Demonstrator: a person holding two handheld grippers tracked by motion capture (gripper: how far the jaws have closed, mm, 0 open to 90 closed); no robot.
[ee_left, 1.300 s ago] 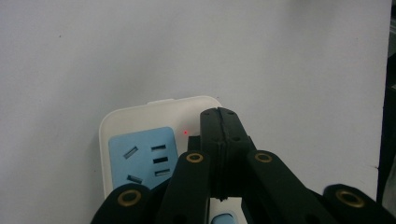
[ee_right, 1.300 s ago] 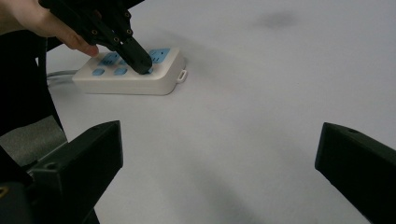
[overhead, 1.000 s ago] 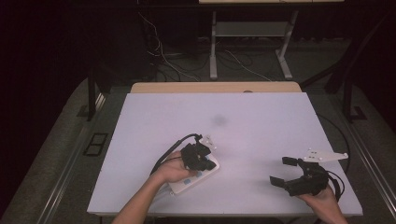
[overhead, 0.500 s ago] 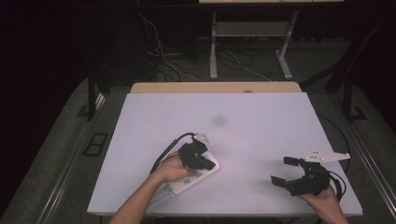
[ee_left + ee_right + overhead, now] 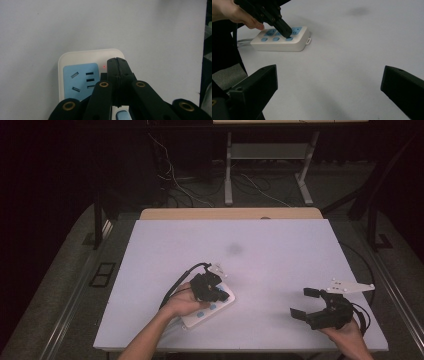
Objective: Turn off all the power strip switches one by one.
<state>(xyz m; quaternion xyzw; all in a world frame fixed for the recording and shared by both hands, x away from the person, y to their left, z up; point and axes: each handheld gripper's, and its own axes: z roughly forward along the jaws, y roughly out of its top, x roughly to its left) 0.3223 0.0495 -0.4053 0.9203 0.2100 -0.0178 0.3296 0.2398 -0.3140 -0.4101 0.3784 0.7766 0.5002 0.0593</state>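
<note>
No shift since earlier frames. Left gripper (image 5: 222,293) fingers shut, tips on blue switch (image 5: 289,38) of white plastic power strip (image 5: 210,308), strip's long axis running toward left forearm; right gripper (image 5: 303,303) wide, empty, well apart on worktop (image 5: 280,245).

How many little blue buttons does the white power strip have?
3 blue buttons show on the power strip, in a row along its near edge in the right gripper view: two bare, one under the shut left gripper tip. More may be hidden.
</note>
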